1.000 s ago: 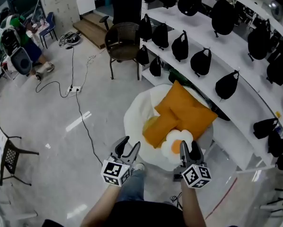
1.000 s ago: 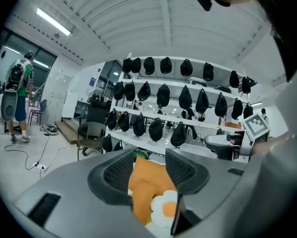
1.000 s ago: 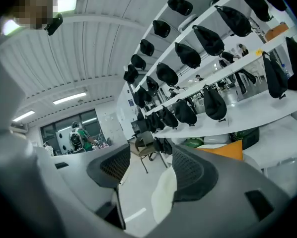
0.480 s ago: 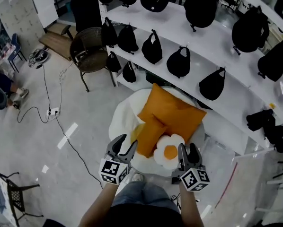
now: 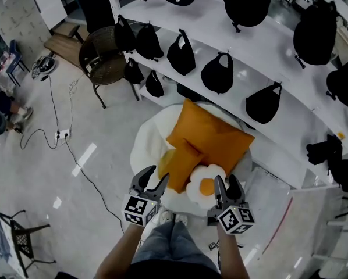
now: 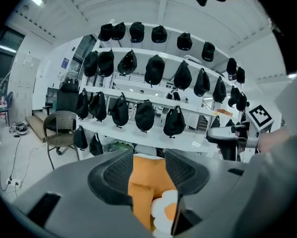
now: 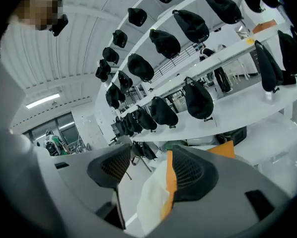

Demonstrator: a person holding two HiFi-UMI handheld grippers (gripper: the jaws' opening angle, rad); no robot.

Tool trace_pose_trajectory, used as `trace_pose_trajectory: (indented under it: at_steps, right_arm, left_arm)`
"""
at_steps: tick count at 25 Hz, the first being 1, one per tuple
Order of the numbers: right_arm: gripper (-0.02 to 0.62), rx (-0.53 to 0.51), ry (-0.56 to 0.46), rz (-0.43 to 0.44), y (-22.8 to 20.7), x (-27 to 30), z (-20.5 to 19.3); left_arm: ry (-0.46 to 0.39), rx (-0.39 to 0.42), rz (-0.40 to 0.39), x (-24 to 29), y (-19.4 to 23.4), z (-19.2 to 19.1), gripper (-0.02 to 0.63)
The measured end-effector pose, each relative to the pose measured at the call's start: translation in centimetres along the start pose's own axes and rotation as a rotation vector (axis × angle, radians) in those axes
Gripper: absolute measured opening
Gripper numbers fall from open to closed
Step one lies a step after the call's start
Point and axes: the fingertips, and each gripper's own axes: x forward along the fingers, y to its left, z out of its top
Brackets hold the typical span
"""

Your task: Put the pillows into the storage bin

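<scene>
A large orange pillow (image 5: 212, 133), a smaller orange pillow (image 5: 178, 166) and a fried-egg pillow (image 5: 204, 186) lie piled on a white round cushion-like base (image 5: 146, 147) in front of the shelves. My left gripper (image 5: 152, 180) hangs open and empty just short of the small orange pillow. My right gripper (image 5: 226, 183) is open and empty beside the egg pillow, apart from it. In the left gripper view the orange pillow (image 6: 146, 182) and egg pillow (image 6: 164, 213) show beyond the open left gripper (image 6: 147, 170). The right gripper view frames the egg pillow (image 7: 151, 202) between the right gripper's (image 7: 147, 170) parted jaws.
White curved shelves (image 5: 261, 57) with several black bags (image 5: 216, 73) run behind the pile. A wicker chair (image 5: 101, 54) stands at the upper left. A cable (image 5: 75, 156) crosses the floor on the left, and a folding chair (image 5: 20, 237) stands at the lower left.
Both grippers and the head have come forward to the pillow pile, which now lies right before the fingertips. The jaws stand as wide as before, with nothing held.
</scene>
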Motion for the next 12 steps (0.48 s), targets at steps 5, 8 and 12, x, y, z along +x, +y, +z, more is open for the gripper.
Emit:
trace_pose_trajectory:
  at_steps: [5,8,12]
  right_arm:
    - [0.247,0.008,0.058,0.001,-2.1,4.6,-2.5]
    - [0.247,0.000,0.101,-0.015,-4.5,7.5,-5.1]
    - [0.247,-0.002,0.146,-0.035,-7.8,11.6,-9.6]
  left_arm:
    - [0.063,-0.013,-0.019,5.0,2.6,-2.6,0.219]
    - [0.099,-0.031,-0.042,8.4,4.3,-5.6,0.230]
    - [0.143,-0.041,-0.078,13.0,6.8,-10.7,0.239]
